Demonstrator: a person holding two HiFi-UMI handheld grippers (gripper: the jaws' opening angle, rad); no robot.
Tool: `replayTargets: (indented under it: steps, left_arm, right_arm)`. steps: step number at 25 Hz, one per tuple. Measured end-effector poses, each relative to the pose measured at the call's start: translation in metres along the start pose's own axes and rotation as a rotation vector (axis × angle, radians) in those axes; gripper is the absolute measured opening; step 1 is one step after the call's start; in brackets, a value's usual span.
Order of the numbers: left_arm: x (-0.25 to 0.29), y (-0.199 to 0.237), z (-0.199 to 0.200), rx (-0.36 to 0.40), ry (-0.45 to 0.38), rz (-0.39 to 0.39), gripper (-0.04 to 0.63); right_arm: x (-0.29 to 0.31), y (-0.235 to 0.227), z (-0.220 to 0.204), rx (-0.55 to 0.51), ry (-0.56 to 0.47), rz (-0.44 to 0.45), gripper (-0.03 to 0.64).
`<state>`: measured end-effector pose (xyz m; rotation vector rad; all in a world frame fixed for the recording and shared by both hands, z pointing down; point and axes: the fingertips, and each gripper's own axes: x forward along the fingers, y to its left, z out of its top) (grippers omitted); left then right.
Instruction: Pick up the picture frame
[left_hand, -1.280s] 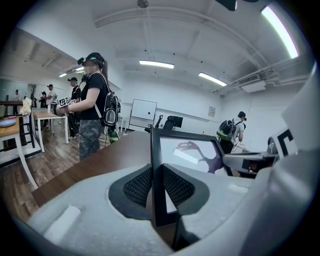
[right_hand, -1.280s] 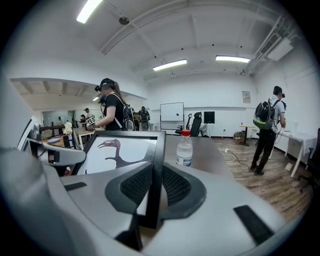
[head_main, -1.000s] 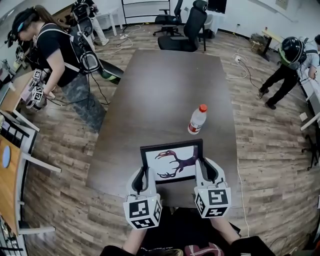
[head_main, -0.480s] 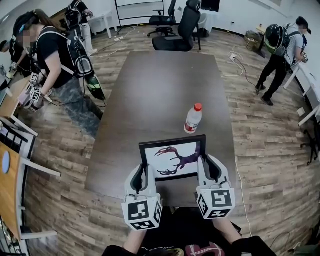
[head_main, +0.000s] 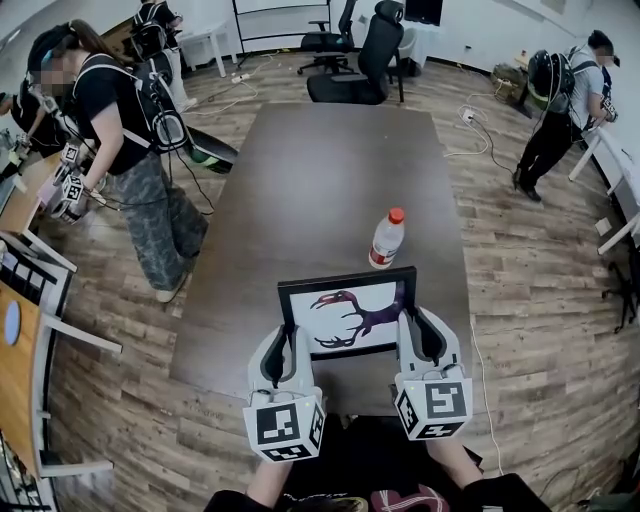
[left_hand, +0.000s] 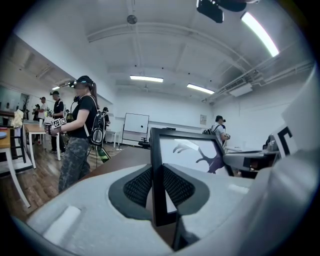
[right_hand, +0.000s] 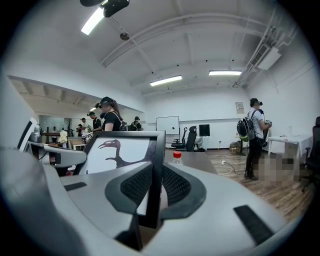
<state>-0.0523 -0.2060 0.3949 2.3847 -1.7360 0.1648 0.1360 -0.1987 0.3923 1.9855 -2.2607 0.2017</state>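
Note:
A black picture frame (head_main: 347, 314) with a dark bird drawing on white hangs above the near end of the brown table (head_main: 320, 180). My left gripper (head_main: 291, 342) is shut on the frame's left edge, and its ribbed pads pinch the black border (left_hand: 160, 175) in the left gripper view. My right gripper (head_main: 409, 328) is shut on the right edge, with the border (right_hand: 156, 175) pressed between its pads in the right gripper view. The picture face shows in both gripper views (left_hand: 192, 152) (right_hand: 117, 150).
A clear bottle (head_main: 384, 238) with a red cap stands on the table just beyond the frame. A person (head_main: 125, 130) stands left of the table, another person (head_main: 560, 95) at the far right. Office chairs (head_main: 365, 60) sit at the table's far end.
Both grippers have lifted the frame a little, so it sits slightly higher and closer to the bottle in the head view. The person on the left has stepped.

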Motion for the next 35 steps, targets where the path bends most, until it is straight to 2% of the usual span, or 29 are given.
replayTargets:
  steps: [35]
  left_arm:
    - [-0.0051, -0.0075, -0.0019, 0.001, 0.016, -0.012, 0.075]
  right_arm:
    - [-0.0073, -0.0038, 0.0003, -0.036, -0.013, 0.012, 0.074]
